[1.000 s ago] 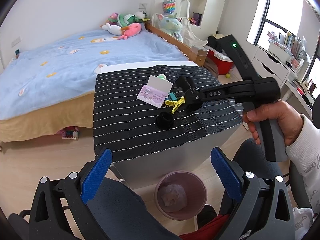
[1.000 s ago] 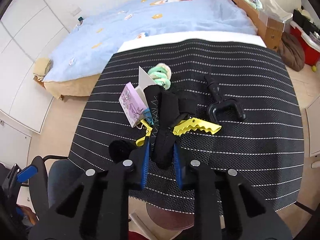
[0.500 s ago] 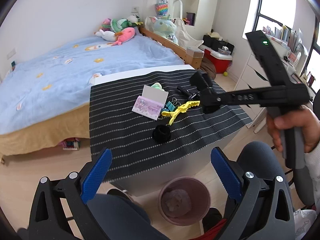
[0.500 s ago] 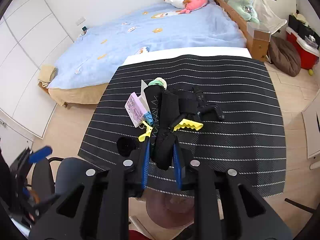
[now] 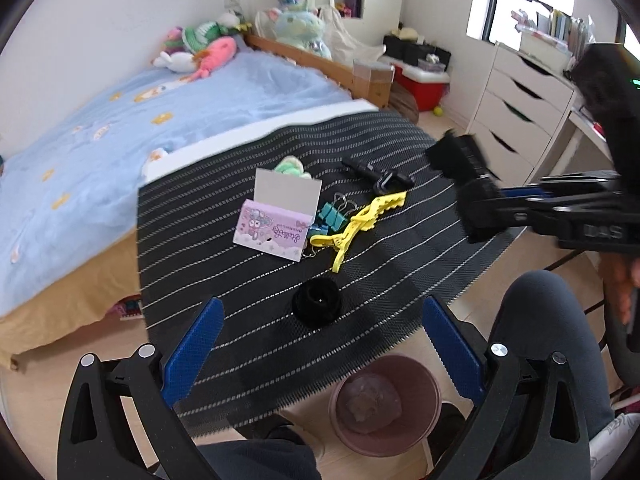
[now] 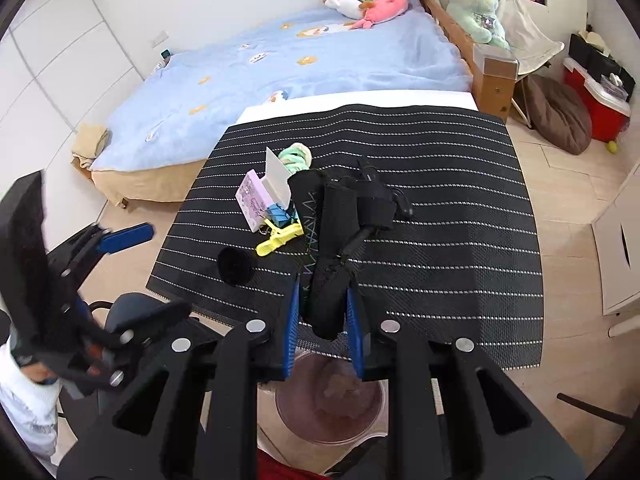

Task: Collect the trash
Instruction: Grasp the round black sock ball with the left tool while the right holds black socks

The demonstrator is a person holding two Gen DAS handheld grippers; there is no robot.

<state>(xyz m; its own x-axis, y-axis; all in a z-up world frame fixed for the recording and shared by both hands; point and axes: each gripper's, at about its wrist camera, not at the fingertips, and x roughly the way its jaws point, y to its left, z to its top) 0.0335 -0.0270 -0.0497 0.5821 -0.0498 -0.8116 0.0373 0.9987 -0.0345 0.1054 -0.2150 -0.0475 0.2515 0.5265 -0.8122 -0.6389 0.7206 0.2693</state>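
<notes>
My right gripper point(image 6: 323, 312) is shut on a black fabric piece point(image 6: 336, 240) and holds it in the air above the near edge of the black striped mat point(image 6: 440, 240). In the left wrist view the same black fabric piece point(image 5: 464, 168) hangs at the right in the right gripper point(image 5: 480, 216). My left gripper point(image 5: 320, 344) is open and empty, low at the mat's near edge. A pink trash bin point(image 5: 384, 404) with crumpled paper stands on the floor below the table; it also shows in the right wrist view point(image 6: 332, 404).
On the mat point(image 5: 224, 240) lie a purple card pack point(image 5: 272, 232), a yellow clip point(image 5: 360, 220), teal binder clips point(image 5: 334, 216), a black round cap point(image 5: 316, 302), a black clamp point(image 5: 380, 174) and a green scrunchie point(image 5: 290, 166). A bed point(image 5: 100, 128) stands behind; drawers point(image 5: 516, 108) at right.
My right gripper has lifted the black fabric piece off the mat and drawn it back toward the near edge. My left gripper has moved closer to the mat.
</notes>
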